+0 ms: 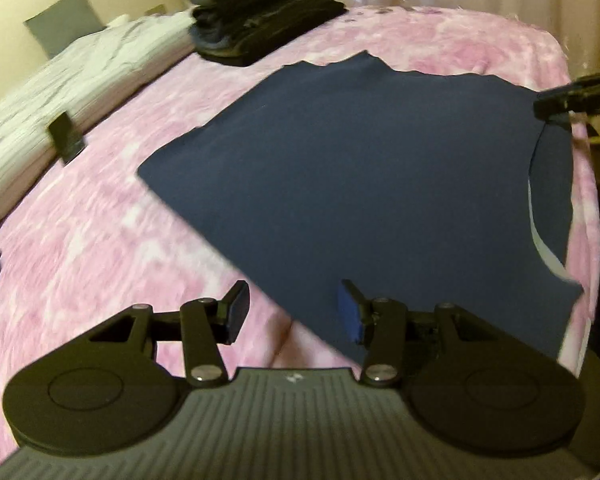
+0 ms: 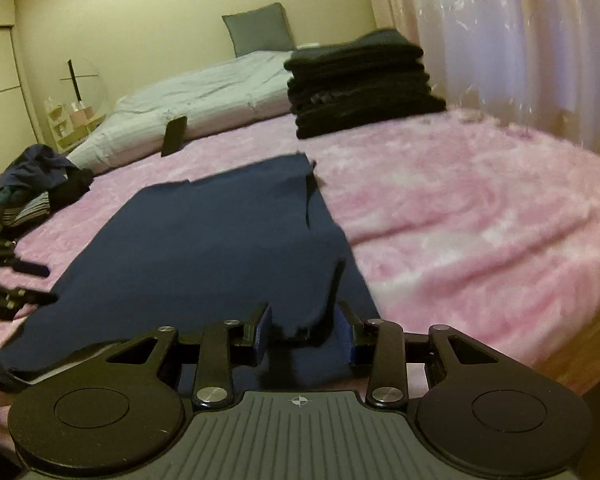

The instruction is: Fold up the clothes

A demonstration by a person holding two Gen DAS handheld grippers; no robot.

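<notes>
Both my jaws are spread and pinch nothing. My left gripper (image 1: 290, 314) hangs over the near corner of the blue shirt (image 1: 360, 168), with one pad over the cloth and one over the pink blanket (image 1: 100, 208). My right gripper (image 2: 304, 338) sits low at the shirt's other end. A dark bit of cloth sticks up between its pads, but the pads do not squeeze it. I think I just let that edge drop there so the fold can lie flat.

The shirt lies smooth on the blanket, in the middle of the bed, so I have room on each side to fold it over. A pale strip shows at one curved edge, maybe the neck.

Far back sits a pile (image 2: 360, 84) of dark folded clothes, out of the way. I guess the shirt goes there when it is done. A messy heap (image 2: 32, 188) waits at the side; those look not yet folded. A phone (image 2: 175, 135) leans by the white bedding.
</notes>
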